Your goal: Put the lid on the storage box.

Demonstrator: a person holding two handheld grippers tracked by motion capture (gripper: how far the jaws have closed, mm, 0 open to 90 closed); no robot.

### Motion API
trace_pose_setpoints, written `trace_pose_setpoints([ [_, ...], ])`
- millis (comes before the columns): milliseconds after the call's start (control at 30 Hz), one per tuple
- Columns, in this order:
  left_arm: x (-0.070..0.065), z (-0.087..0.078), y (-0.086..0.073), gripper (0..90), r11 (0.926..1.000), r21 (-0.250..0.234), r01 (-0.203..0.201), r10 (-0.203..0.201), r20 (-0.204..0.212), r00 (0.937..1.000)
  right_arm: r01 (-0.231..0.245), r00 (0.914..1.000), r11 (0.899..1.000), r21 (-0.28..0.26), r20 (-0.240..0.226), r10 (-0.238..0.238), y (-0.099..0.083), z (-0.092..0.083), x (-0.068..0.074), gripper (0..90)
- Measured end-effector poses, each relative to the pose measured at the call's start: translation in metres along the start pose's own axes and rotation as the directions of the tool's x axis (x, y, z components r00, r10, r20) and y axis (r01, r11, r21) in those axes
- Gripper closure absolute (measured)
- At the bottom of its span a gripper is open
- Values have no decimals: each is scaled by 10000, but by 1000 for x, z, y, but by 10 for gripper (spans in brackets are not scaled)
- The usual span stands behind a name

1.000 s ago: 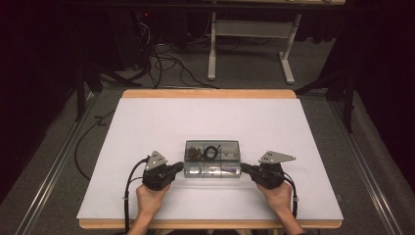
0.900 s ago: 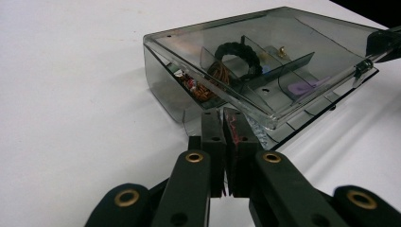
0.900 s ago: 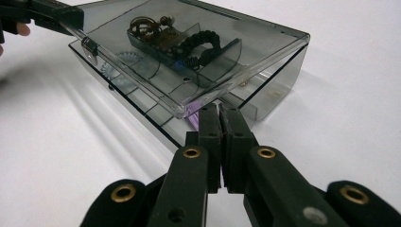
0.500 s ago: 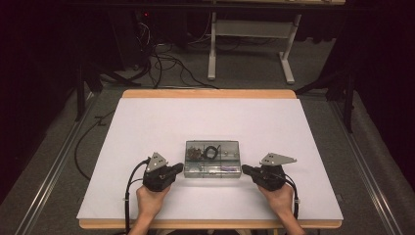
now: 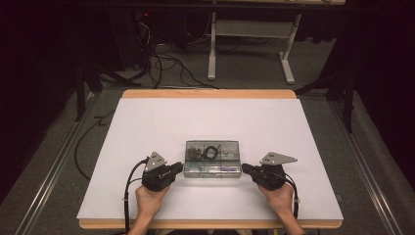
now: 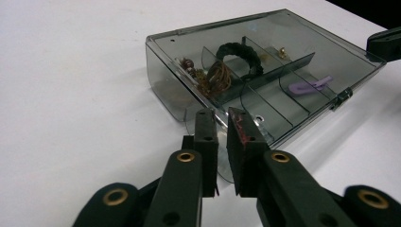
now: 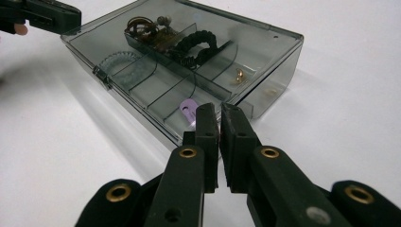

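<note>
A clear grey compartment box [image 5: 213,159] lies closed on the white table top [image 5: 205,117]. It holds a black braided bracelet [image 6: 241,54], brown beaded jewellery [image 6: 210,78] and a purple piece [image 6: 309,85]. My left gripper [image 5: 181,166] is at the box's left end and its jaws have just been opening. In the left gripper view [image 6: 222,113] a narrow gap shows, with the box's thin translucent edge between the jaws. My right gripper [image 5: 243,168] is at the right end, also just opening. Its jaws [image 7: 218,108] stand slightly apart over the box's [image 7: 189,61] near end.
The table's wooden front edge [image 5: 210,224] runs just behind my hands. Past the far edge, cables [image 5: 161,63] lie on the floor beside a white desk frame [image 5: 249,49]. Metal rails [image 5: 54,166] flank the table.
</note>
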State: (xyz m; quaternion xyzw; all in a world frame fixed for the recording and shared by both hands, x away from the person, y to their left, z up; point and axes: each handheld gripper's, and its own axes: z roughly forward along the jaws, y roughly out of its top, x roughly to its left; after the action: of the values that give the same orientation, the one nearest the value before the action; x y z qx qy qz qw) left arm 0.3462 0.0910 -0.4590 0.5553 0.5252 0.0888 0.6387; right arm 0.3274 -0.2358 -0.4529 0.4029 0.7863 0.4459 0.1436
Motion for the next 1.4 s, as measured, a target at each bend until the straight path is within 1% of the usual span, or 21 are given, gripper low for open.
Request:
trace_pose_setpoints([
  [67, 1, -1, 2, 780, 10000, -68, 23, -23, -2, 10000, 21, 10000, 10000, -40, 43, -21, 1, -1, -1, 855],
  [200, 5, -5, 8, 719, 9998, -187, 38, -39, -66, 10000, -95, 9998, 9998, -182, 198, 98, 1, -5, -5, 823],
  [333, 11, -7, 13, 682, 9994, -328, 124, -131, -219, 9997, -239, 9990, 9994, -259, 382, 249, 1, -9, -9, 805],
  [467, 16, -9, 18, 652, 9991, -421, 98, -115, -416, 9991, -404, 9975, 9987, -313, 559, 421, -1, -12, -14, 788],
  [533, 19, -9, 19, 642, 9989, -454, 98, -122, -531, 9985, -468, 9969, 9984, -310, 613, 486, -1, -13, -15, 781],
  [567, 20, -9, 20, 633, 9985, -528, 165, -194, -552, 9983, -500, 9965, 9982, -325, 655, 520, -2, -13, -17, 774],
  [667, 24, -9, 22, 621, 9988, -483, 115, -150, -714, 9973, -559, 9954, 9978, -344, 763, 584, -2, -15, -19, 763],
  [767, 27, -9, 23, 608, 9985, -518, 148, -190, -822, 9964, -651, 9939, 9972, -368, 863, 681, -3, -16, -22, 758],
  [800, 28, -9, 23, 601, 9987, -493, 97, -138, -837, 9964, -690, 9932, 9969, -370, 912, 722, -3, -17, -24, 756],
  [933, 32, -9, 25, 583, 9983, -555, 152, -206, -974, 9950, -808, 9913, 9961, -357, 1017, 840, -4, -19, -27, 748],
  [967, 33, -9, 25, 580, 9987, -500, 117, -168, -1019, 9947, -824, 9910, 9959, -370, 1029, 858, -4, -19, -28, 747],
  [1067, 36, -8, 26, 574, 9985, -517, 178, -235, -1121, 9934, -929, 9887, 9951, -325, 1149, 961, -6, -19, -31, 745],
  [1133, 39, -7, 26, 570, 9989, -461, 118, -172, -1188, 9928, -975, 9877, 9948, -309, 1199, 1005, -6, -20, -33, 744],
  [1200, 40, -6, 26, 565, 9985, -503, 226, -288, -1259, 9916, -1006, 9866, 9945, -288, 1261, 1034, -7, -21, -35, 744],
  [1233, 42, -6, 26, 563, 9987, -467, 195, -254, -1290, 9913, -972, 9865, 9948, -309, 1293, 1004, -7, -21, -36, 743],
  [1400, 47, -3, 25, 554, 9989, -413, 223, -281, -1459, 9889, -1100, 9837, 9937, -222, 1404, 1121, -8, -20, -40, 734],
])
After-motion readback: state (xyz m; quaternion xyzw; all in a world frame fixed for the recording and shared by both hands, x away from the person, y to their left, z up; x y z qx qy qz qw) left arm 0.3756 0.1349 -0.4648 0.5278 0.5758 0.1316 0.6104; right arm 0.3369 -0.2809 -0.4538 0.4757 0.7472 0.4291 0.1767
